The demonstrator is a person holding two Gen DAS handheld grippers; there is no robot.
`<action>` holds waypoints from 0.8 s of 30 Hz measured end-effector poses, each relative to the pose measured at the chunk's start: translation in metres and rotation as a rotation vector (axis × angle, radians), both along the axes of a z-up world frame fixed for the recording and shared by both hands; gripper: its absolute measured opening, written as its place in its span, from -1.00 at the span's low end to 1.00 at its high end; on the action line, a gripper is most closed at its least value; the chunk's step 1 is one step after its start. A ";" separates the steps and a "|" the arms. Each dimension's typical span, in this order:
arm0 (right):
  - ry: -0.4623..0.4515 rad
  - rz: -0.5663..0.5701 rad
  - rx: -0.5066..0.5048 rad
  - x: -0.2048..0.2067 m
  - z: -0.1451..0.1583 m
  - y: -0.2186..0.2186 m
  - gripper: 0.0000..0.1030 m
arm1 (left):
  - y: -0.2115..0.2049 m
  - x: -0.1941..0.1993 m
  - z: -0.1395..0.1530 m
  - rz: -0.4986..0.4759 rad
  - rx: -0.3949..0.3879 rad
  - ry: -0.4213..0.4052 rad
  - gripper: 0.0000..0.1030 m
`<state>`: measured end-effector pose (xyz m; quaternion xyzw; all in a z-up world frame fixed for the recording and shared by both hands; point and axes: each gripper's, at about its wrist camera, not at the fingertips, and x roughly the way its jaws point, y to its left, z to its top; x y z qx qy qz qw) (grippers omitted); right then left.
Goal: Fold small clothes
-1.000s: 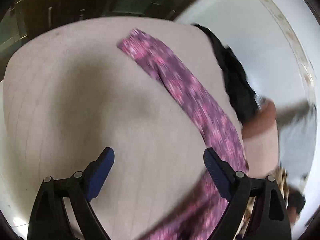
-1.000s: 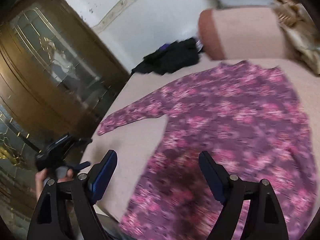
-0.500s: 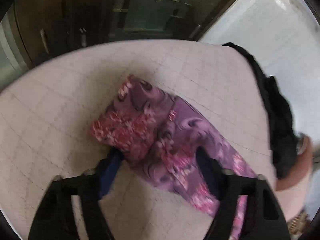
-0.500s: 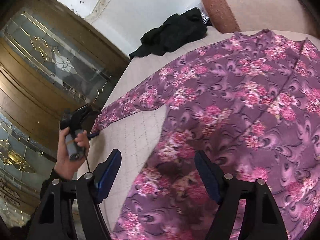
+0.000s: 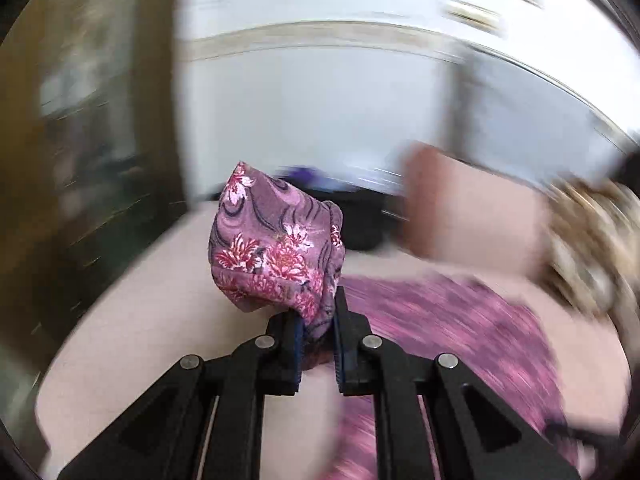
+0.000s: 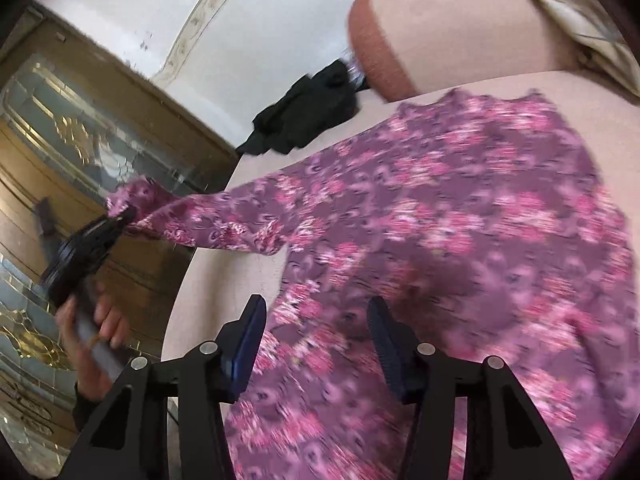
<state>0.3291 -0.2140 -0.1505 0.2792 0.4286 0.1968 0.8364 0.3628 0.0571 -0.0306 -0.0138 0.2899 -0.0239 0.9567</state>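
A purple shirt with pink flowers (image 6: 460,240) lies spread on a pale pink bed (image 6: 208,280). My left gripper (image 5: 316,328) is shut on the cuff of its sleeve (image 5: 276,248) and holds it lifted off the bed. In the right wrist view the left gripper (image 6: 86,252) holds the raised sleeve end (image 6: 136,204) at the bed's left edge. My right gripper (image 6: 316,340) is open and empty, hovering over the shirt's lower body. The left wrist view is motion-blurred.
A black garment (image 6: 308,116) lies at the far corner of the bed. A pink bolster pillow (image 6: 440,36) and a beige patterned cushion (image 6: 588,28) lie along the head. A wooden glass-panelled door (image 6: 80,128) stands left of the bed.
My left gripper has closed on the sleeve cuff and lifted it off the bed, swinging toward the shirt body. My right gripper stays open over the shirt.
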 end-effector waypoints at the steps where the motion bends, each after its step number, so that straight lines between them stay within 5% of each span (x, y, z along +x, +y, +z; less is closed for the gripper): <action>1: 0.000 -0.033 0.013 -0.005 -0.001 -0.014 0.13 | -0.023 -0.008 -0.006 -0.073 0.001 0.018 -0.78; 7: 0.035 -0.154 0.020 0.001 -0.029 -0.085 0.16 | -0.166 -0.038 -0.106 -0.516 0.128 0.266 -0.73; 11: 0.134 -0.170 0.190 0.019 -0.058 -0.115 0.63 | -0.192 -0.040 -0.154 -0.682 0.119 0.471 -0.55; 13: 0.183 -0.156 0.246 0.022 -0.071 -0.116 0.65 | -0.191 -0.044 -0.151 -0.740 0.085 0.500 -0.34; 15: 0.214 -0.144 0.264 0.024 -0.080 -0.113 0.65 | -0.183 -0.045 -0.125 -0.804 -0.006 0.441 0.31; 16: 0.224 -0.136 0.254 0.025 -0.082 -0.111 0.65 | -0.178 -0.045 -0.114 -0.818 -0.038 0.401 0.47; 17: 0.230 -0.128 0.239 0.025 -0.082 -0.109 0.64 | -0.167 -0.041 -0.100 -0.819 -0.072 0.348 0.66; 19: 0.257 -0.115 0.155 0.025 -0.081 -0.103 0.64 | -0.142 -0.026 -0.086 -0.756 -0.123 0.287 0.71; 24: 0.316 -0.038 -0.064 0.007 -0.081 -0.076 0.53 | -0.062 0.050 -0.118 -0.304 -0.234 0.459 0.71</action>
